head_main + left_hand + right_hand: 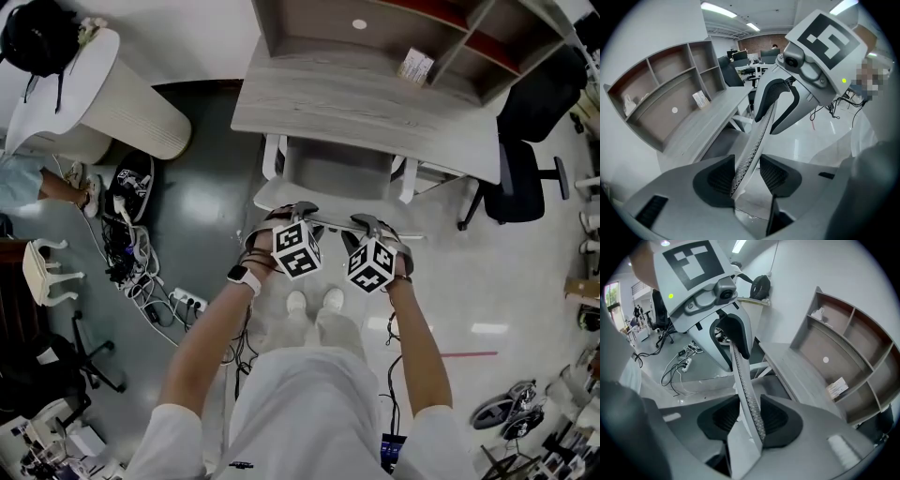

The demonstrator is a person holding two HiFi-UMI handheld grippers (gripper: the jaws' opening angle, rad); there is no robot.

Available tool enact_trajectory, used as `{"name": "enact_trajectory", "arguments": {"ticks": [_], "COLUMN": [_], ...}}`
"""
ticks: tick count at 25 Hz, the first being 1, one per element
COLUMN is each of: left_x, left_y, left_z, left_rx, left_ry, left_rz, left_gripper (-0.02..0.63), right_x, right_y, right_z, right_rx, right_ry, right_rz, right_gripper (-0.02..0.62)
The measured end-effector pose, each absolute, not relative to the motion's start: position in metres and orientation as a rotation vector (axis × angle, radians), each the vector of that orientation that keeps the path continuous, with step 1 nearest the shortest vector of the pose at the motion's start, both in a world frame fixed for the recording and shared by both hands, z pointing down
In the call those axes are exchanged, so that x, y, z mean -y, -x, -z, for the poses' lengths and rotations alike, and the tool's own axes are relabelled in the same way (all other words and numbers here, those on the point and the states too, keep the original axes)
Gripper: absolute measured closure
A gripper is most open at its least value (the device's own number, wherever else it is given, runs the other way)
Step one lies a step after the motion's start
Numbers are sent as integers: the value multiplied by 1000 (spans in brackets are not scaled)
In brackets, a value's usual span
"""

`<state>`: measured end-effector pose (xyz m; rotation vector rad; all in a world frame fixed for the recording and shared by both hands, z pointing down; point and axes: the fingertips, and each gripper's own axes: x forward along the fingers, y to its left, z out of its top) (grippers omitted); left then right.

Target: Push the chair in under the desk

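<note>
A white chair (337,173) stands with its seat partly under the grey wooden desk (375,103). Its thin mesh backrest top (328,222) runs between my two grippers. The left gripper (292,214) straddles the left end of the backrest and the right gripper (370,225) straddles the right end. In the left gripper view the backrest edge (757,140) lies between the pads of the left gripper (746,176) with a little slack. In the right gripper view the backrest edge (743,376) passes between the pads of the right gripper (750,418), also loosely.
A shelf unit (403,28) with a small card (415,66) sits on the desk. A black office chair (525,178) stands to the right. At left are a white ribbed counter (122,103) and a power strip with cables (178,302). The person's shoes (314,302) are just behind the chair.
</note>
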<state>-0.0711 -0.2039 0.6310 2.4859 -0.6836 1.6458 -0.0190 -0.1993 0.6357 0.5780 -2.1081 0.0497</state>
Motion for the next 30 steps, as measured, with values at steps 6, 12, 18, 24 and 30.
{"name": "enact_trajectory", "arguments": {"ticks": [6,12,18,24,30], "left_x": [237,268,297,322,324], "left_y": [66,63,57,55,59], "left_z": [-632,-632,-633,-633,-635], "left_rx": [718,732,764,786,787], "left_ry": [-2475,-2485,-2482,-2477,-2482], "left_rz": [-1635,-1638,-1634,-1634,-1657], "left_gripper": [434,434,434,433,431], "right_x": [232,264,293,318,319], "right_y": [13,10,5,3,7], "right_z": [-636,-637,-637,-638,-638], "right_rx": [2105,2110,2113,2112,2112], "right_ry": [-571,-572,-548,-548,-587], "right_rz": [-35,-11,-15,-15,81], "right_gripper": [446,446,447,446,451]}}
